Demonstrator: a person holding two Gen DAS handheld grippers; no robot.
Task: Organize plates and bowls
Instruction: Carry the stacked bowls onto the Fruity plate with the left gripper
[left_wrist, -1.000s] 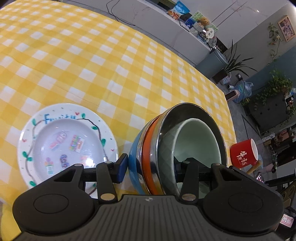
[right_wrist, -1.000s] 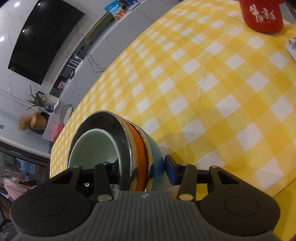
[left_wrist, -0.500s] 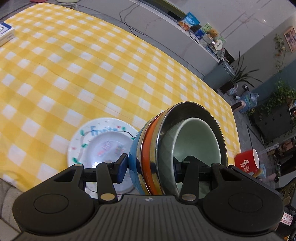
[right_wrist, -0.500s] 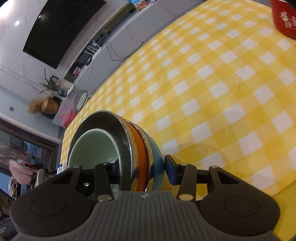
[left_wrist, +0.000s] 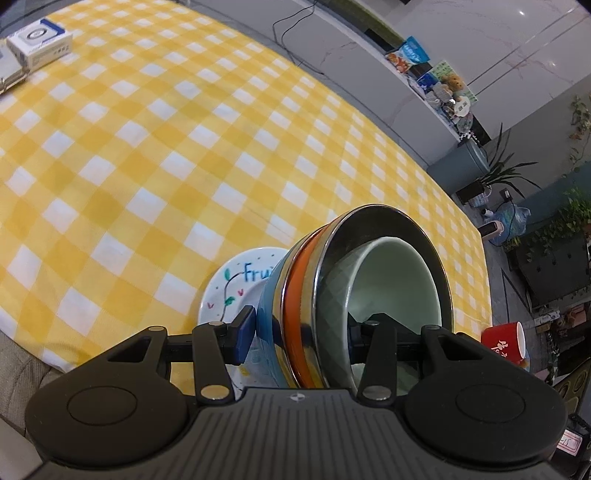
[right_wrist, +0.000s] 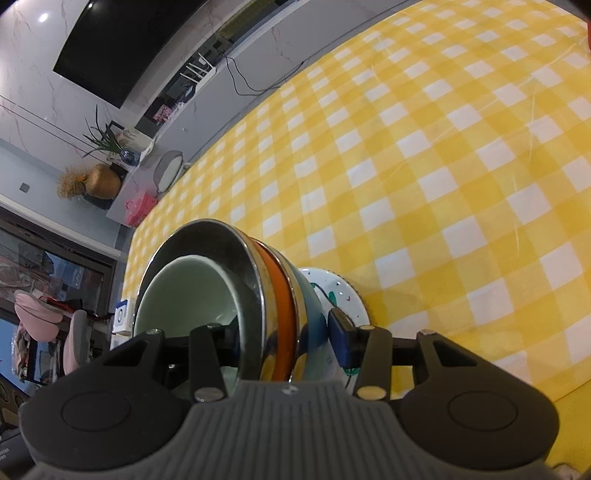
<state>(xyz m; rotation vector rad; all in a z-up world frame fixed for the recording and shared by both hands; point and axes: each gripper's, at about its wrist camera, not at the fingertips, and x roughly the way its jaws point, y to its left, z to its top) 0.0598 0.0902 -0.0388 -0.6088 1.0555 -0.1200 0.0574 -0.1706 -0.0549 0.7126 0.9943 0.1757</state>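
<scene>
Both grippers clamp the same nested stack of bowls (left_wrist: 354, 302) — pale green ceramic bowl (left_wrist: 391, 280) innermost, then a shiny steel bowl (left_wrist: 417, 236), an orange bowl (left_wrist: 299, 295), and a blue bowl (left_wrist: 269, 306) on the outside. The left gripper (left_wrist: 299, 334) has one finger inside the green bowl and its blue-padded finger against the blue wall, so it is closed on the stack's rim. The right gripper (right_wrist: 284, 328) does the same on the opposite side of the rim, one finger inside, blue pad outside. In both views the stack appears tipped because of the wrist angle.

The stack hangs above the table with the yellow-and-white checked cloth (left_wrist: 184, 147), over a white painted plate with blue lettering and a green vine (left_wrist: 236, 284). Whether the blue base touches the plate I cannot tell — it is hidden behind the stack. A red mug with white characters (left_wrist: 502, 341) sits well apart near the table's edge; a small white-and-blue box (left_wrist: 38, 40) lies at the far corner.

Step in hand, by my reading: carrying the nested bowls to set them on the plate. The next move calls for centring the base over the plate's well, lowering level with both hands together, then releasing both grips at once. Uneven release could tip the stack or chip the plate.
</scene>
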